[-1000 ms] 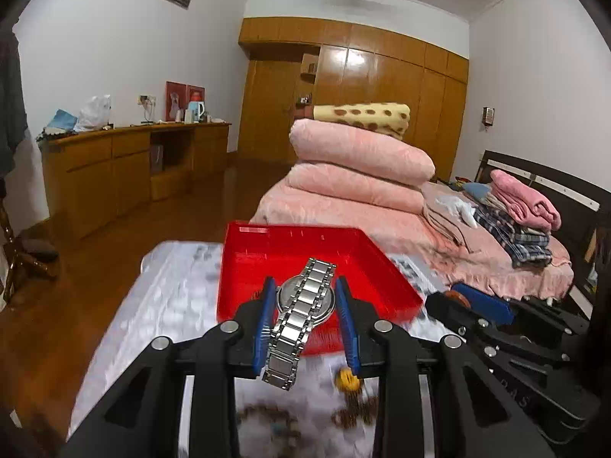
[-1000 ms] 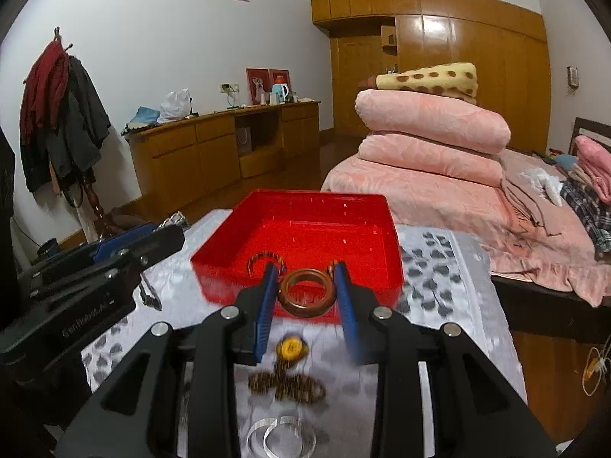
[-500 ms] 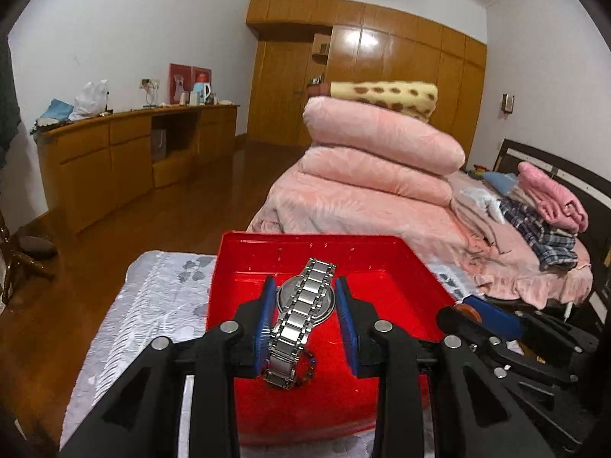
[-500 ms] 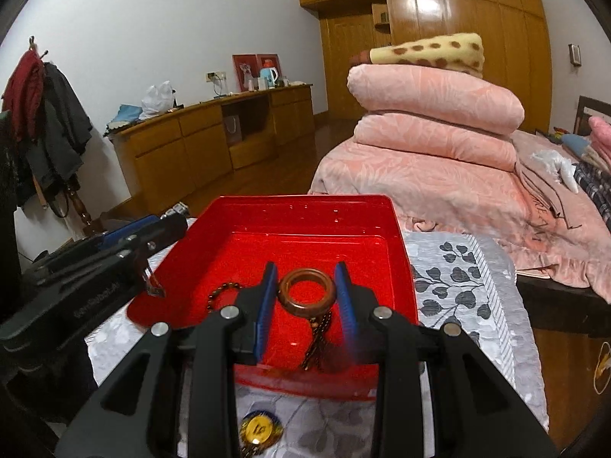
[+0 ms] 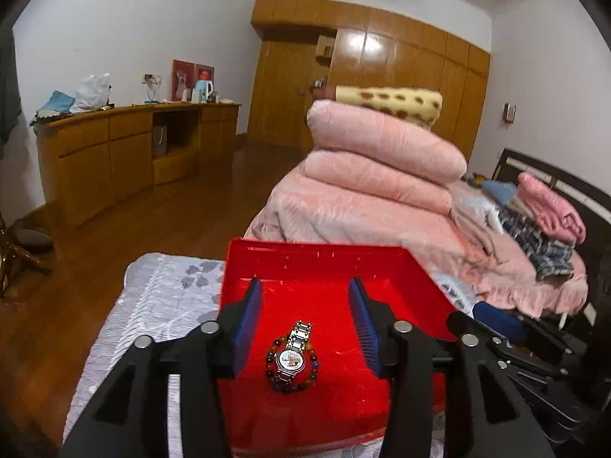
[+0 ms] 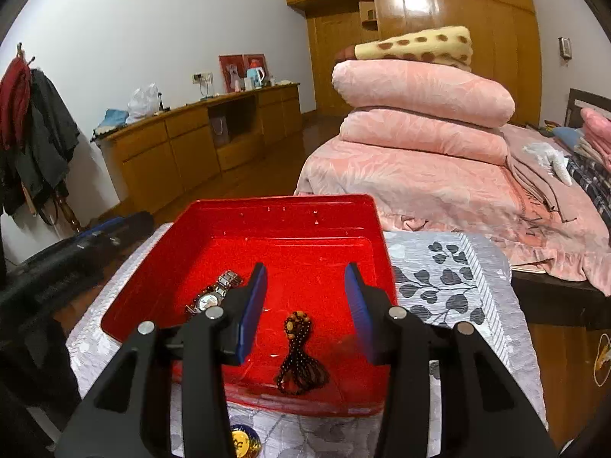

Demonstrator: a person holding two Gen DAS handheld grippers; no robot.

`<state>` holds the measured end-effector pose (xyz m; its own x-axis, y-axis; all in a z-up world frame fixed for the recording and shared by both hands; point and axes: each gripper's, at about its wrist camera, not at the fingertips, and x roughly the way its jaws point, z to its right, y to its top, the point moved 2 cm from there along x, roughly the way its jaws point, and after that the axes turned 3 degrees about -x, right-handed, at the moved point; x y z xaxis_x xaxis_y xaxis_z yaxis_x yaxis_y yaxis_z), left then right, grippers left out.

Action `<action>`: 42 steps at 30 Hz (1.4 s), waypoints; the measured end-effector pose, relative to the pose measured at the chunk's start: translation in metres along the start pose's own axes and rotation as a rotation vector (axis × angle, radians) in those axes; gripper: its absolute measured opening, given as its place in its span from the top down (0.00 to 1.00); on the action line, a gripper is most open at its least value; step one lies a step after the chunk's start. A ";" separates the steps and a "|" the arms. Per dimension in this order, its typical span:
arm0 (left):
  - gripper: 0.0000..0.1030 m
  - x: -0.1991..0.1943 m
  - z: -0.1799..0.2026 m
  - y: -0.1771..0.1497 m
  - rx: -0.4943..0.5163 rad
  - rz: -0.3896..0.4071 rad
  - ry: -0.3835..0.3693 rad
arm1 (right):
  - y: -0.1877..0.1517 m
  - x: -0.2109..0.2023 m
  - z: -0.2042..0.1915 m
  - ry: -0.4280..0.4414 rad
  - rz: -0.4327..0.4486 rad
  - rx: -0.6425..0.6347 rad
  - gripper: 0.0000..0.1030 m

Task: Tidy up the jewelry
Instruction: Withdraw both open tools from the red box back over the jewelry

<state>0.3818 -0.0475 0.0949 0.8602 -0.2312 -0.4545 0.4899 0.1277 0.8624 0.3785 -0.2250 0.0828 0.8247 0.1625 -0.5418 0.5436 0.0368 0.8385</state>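
Jewelry is what we are tidying, and both of our tools are wide open with nothing in them. Our left tool (image 5: 305, 316) hangs over the red tray (image 5: 317, 255), and the silver watch (image 5: 292, 355) lies flat on the tray floor right under it, on top of a ring of colored beads (image 5: 314, 362). Our right tool (image 6: 305, 301) hangs over the near side of the same tray (image 6: 282, 206), and the dark bead necklace (image 6: 299, 358) lies in a little heap under it, close to the near wall.

We think the watch could slide if we bump the tray when we pull away. The necklace sits so close to the near wall that a low tool tip could catch a loop and drag it out.

A gold coin-like piece (image 6: 244, 441) is on the gray leaf cloth (image 6: 450, 278) of the table, just outside the tray's near edge. It is half hidden under our right tool, so we could miss it or knock it off the table.
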 end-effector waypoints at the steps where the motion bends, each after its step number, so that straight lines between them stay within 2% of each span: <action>1: 0.47 -0.006 -0.001 0.001 -0.001 0.007 0.004 | -0.001 -0.004 0.001 -0.001 0.004 0.003 0.59; 6: 0.37 -0.044 -0.012 -0.006 0.007 0.034 0.032 | -0.015 -0.033 -0.003 -0.003 0.017 0.005 0.52; 12: 0.28 -0.088 -0.021 -0.032 0.048 0.044 0.079 | -0.046 -0.070 -0.017 -0.022 0.029 -0.027 0.47; 15: 0.22 -0.102 -0.024 -0.051 0.051 0.016 0.093 | -0.068 -0.086 -0.019 -0.013 0.003 0.001 0.46; 21: 0.17 -0.119 -0.030 -0.098 0.047 -0.076 0.109 | -0.109 -0.103 -0.024 -0.015 -0.071 0.042 0.37; 27: 0.13 -0.126 -0.034 -0.141 0.061 -0.172 0.137 | -0.145 -0.107 -0.036 -0.023 -0.172 0.026 0.21; 30: 0.12 -0.131 -0.036 -0.155 0.062 -0.198 0.151 | -0.153 -0.110 -0.040 -0.029 -0.188 0.016 0.17; 36: 0.11 -0.138 -0.034 -0.169 0.068 -0.233 0.149 | -0.163 -0.112 -0.048 -0.024 -0.209 -0.008 0.17; 38: 0.11 -0.138 -0.033 -0.171 0.065 -0.243 0.144 | -0.165 -0.110 -0.051 -0.026 -0.216 -0.028 0.27; 42: 0.11 -0.135 -0.030 -0.174 0.060 -0.264 0.128 | -0.166 -0.103 -0.055 -0.018 -0.252 -0.039 0.39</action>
<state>0.1850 -0.0099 -0.0008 0.7168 -0.1248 -0.6861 0.6933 0.0215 0.7204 0.1944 -0.1941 0.0024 0.6671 0.1254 -0.7343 0.7260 0.1117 0.6786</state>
